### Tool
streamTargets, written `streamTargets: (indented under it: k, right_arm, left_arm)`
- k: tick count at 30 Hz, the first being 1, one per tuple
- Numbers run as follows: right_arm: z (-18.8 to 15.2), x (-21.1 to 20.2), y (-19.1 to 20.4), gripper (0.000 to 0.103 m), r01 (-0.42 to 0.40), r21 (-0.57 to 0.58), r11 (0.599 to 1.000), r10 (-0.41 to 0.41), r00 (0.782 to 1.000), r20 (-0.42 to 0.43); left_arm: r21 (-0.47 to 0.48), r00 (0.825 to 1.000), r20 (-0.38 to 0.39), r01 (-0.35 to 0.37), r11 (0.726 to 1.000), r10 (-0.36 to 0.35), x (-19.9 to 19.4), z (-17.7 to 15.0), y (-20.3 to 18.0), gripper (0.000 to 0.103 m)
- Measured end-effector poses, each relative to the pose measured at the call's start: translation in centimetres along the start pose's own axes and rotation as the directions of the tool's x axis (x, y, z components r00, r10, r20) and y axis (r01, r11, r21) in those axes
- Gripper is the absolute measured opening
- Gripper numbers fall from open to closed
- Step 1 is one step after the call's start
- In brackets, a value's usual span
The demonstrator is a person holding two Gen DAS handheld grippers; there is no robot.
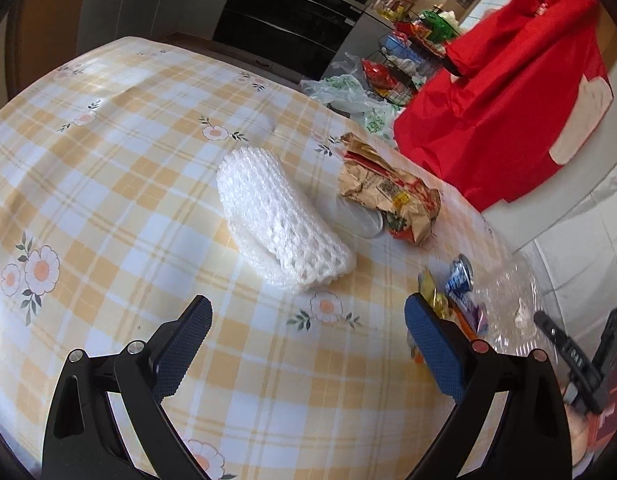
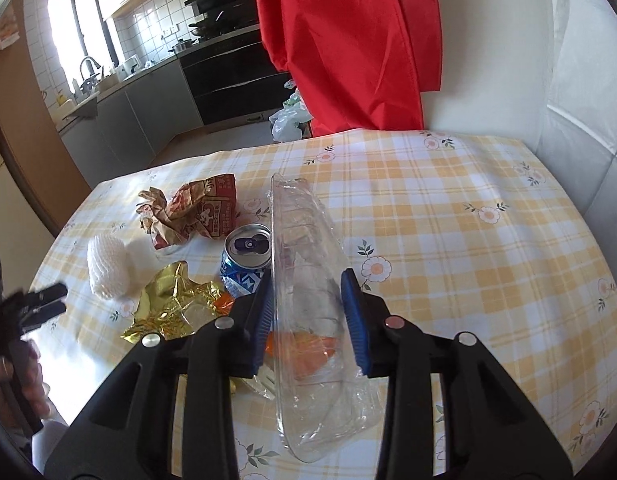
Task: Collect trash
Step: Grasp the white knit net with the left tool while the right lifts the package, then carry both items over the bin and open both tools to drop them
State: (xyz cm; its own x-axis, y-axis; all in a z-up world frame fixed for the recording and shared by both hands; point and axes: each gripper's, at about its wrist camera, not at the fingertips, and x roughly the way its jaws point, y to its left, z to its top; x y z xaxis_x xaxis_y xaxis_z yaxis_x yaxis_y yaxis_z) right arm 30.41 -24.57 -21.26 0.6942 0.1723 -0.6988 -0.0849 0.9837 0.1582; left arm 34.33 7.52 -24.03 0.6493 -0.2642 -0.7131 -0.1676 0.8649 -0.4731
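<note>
right gripper [image 2: 308,312]: fingers straddling clear plastic clamshell tray [image 2: 304,280], contact unclear | tray on table edge-up, long axis along fingers | left gripper [image 1: 308,320]: wide, empty | white foam net sleeve [image 1: 280,216] dead ahead, axis diagonal, left nearer

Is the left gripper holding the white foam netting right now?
No. The left gripper is open and empty, with the white foam netting lying on the table ahead of it.

A checked tablecloth [image 1: 108,184] with flower prints fills the middle of both views. A red cloth [image 1: 508,92] is seen at upper right, a black oven [image 2: 232,80] and sink [image 2: 88,76] at upper left.
</note>
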Motion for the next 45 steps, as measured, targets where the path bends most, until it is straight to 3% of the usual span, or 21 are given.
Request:
streamTargets:
  k: [5, 9, 10, 11, 12, 15, 21, 27, 30, 37, 45]
  right_arm:
    - [-0.2, -0.5, 0.1, 0.036, 0.013, -0.010, 1.000, -0.012, 1.000, 0.007]
    - [-0.7, -0.8, -0.2, 0.036, 0.016, 0.007, 1.000, -0.016, 1.000, 0.002]
    - [-0.8, -1.0, -0.2, 0.036, 0.016, 0.011, 1.000, -0.016, 1.000, 0.003]
    - [-1.0, -1.3, -0.2, 0.036, 0.017, 0.013, 1.000, -0.017, 1.000, 0.006]
    - [-1.0, -1.5, -0.1, 0.036, 0.018, 0.014, 1.000, -0.018, 1.000, 0.009]
    - [-1.3, -2.5, 0.0, 0.036, 0.014, 0.019, 1.000, -0.014, 1.000, 0.025]
    - [-1.7, -4.7, 0.2, 0.036, -0.022, 0.072, 0.997, 0.017, 0.998, 0.057]
    - [-3.0, -8.0, 1.6, 0.036, -0.064, 0.106, 0.992, 0.055, 0.995, 0.085]
    - [-3.7, -9.9, 2.3, 0.036, -0.093, 0.120, 0.988, 0.081, 0.992, 0.100]
    - [-6.3, -14.8, 5.3, 0.035, -0.156, 0.092, 0.984, 0.144, 0.982, 0.121]
    - [-9.7, -19.5, 6.7, 0.034, -0.234, 0.133, 0.963, 0.213, 0.965, 0.155]
  left_arm:
    - [-0.071, 0.998, -0.003, -0.055, 0.996, 0.055, 3.0, 2.1, 0.1, 0.095]
    - [-0.259, 0.994, -0.061, -0.100, 0.961, 0.087, 6.4, 3.1, 2.9, 0.092]
    - [-0.265, 0.996, -0.019, -0.093, 0.960, 0.092, 6.0, 3.2, 2.9, 0.089]
    - [-0.248, 0.995, -0.015, -0.098, 0.964, 0.097, 5.9, 3.4, 2.7, 0.063]
    - [-0.215, 0.995, -0.048, -0.095, 0.972, 0.087, 6.2, 3.5, 2.5, 0.045]
    - [-0.155, 0.997, -0.016, -0.076, 0.985, 0.074, 4.5, 3.3, 2.1, 0.036]
    - [-0.005, 0.998, 0.014, -0.067, 0.998, 0.067, 0.2, 1.7, 1.1, 0.033]
    - [0.154, 0.999, 0.032, -0.045, 0.987, 0.041, -5.8, -1.0, -0.5, 0.033]
    - [0.177, 1.000, -0.018, 0.025, 0.984, -0.022, -8.5, -2.6, -0.4, 0.033]
    - [0.308, 0.996, -0.072, 0.077, 0.948, -0.058, -15.4, -9.2, -0.9, 0.034]
    - [0.341, 0.973, -0.217, 0.144, 0.929, -0.072, -17.6, -18.0, -0.4, 0.035]
